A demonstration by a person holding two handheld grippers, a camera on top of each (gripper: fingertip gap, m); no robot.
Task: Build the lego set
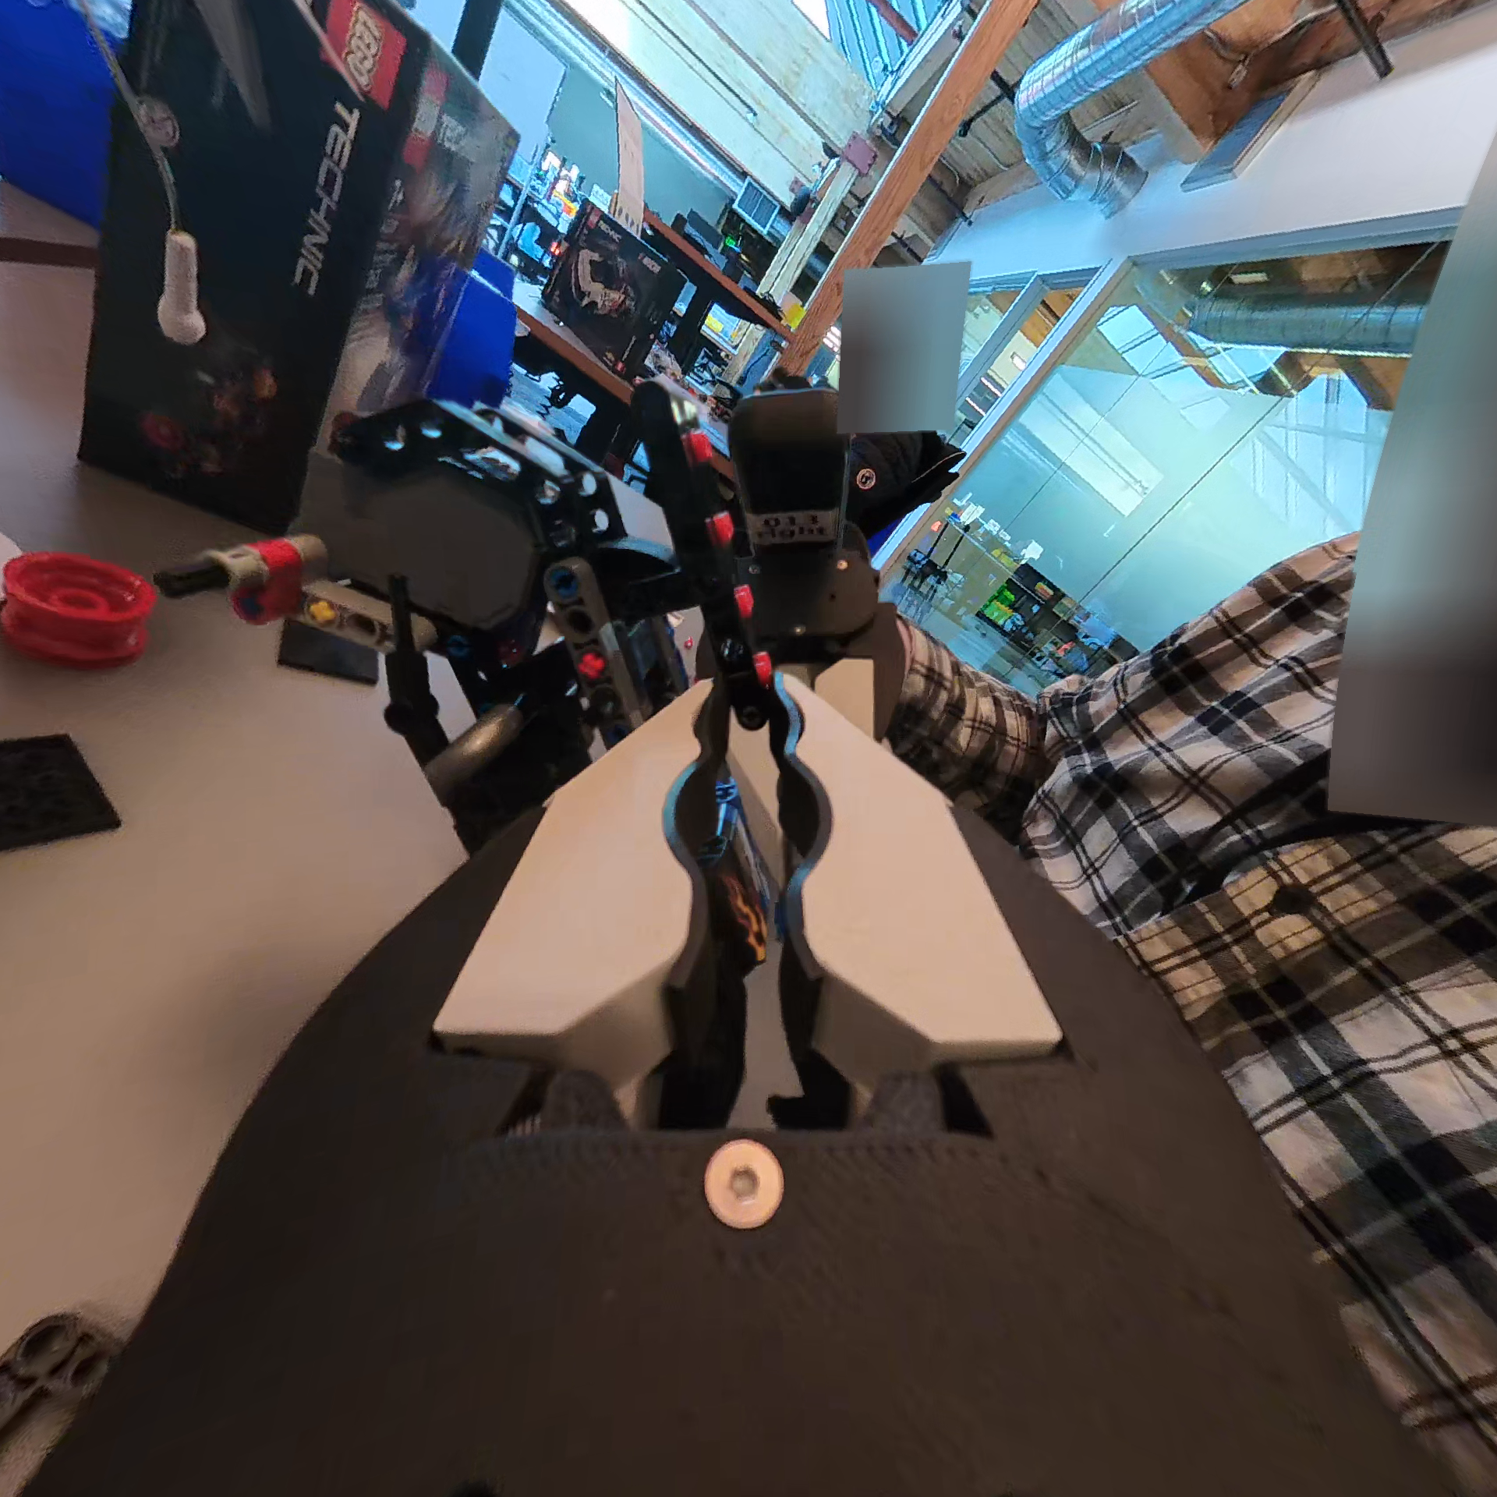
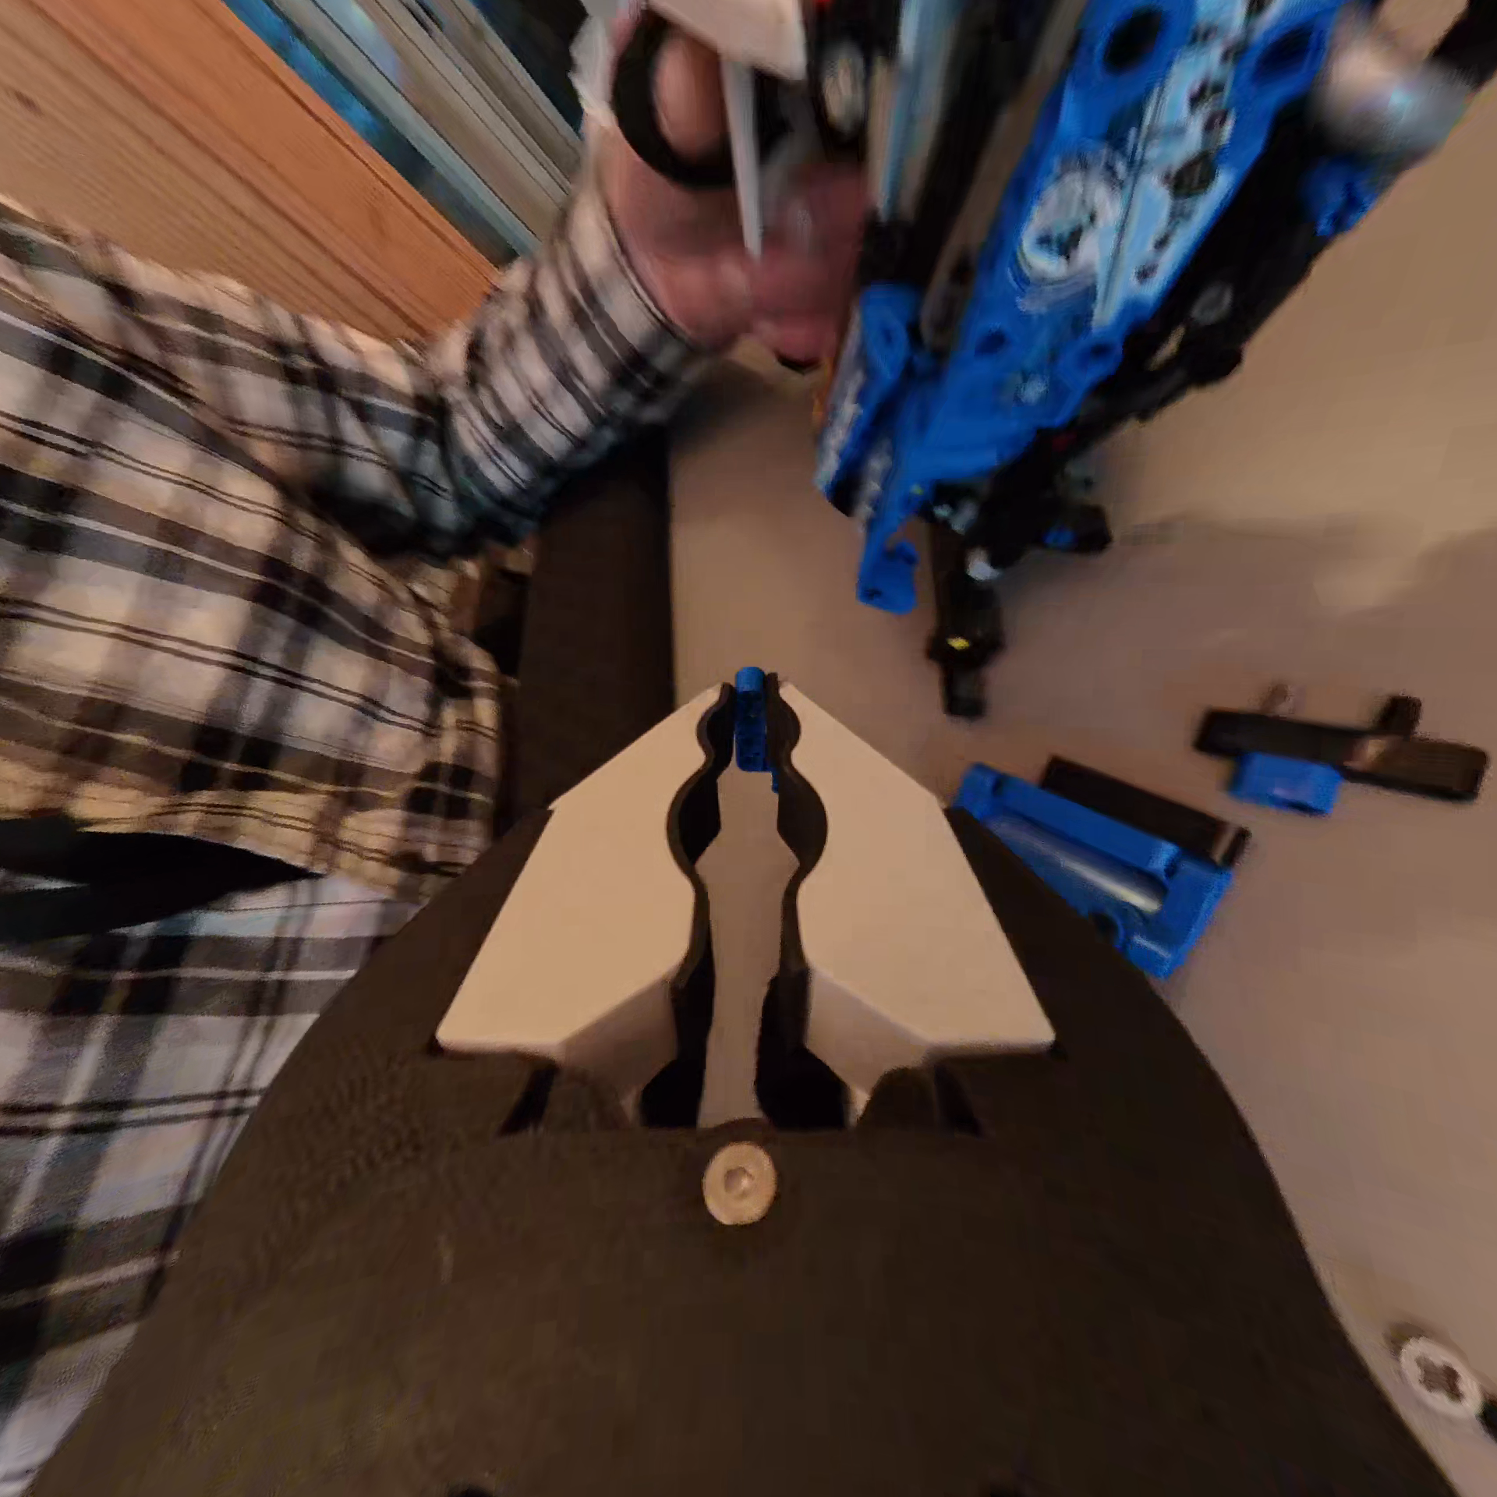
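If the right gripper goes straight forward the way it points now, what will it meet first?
Probably bare table. The right gripper, shut on a small blue pin, points between the plaid sleeve and the blue Lego model; depth is unclear.

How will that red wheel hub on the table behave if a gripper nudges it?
The red wheel hub lies flat on its face on the table, so a nudge would probably slide it rather than roll it. It looks like hard moulded plastic, likely stiff and light. Tipped onto its rim, its round shape would probably let it roll away.
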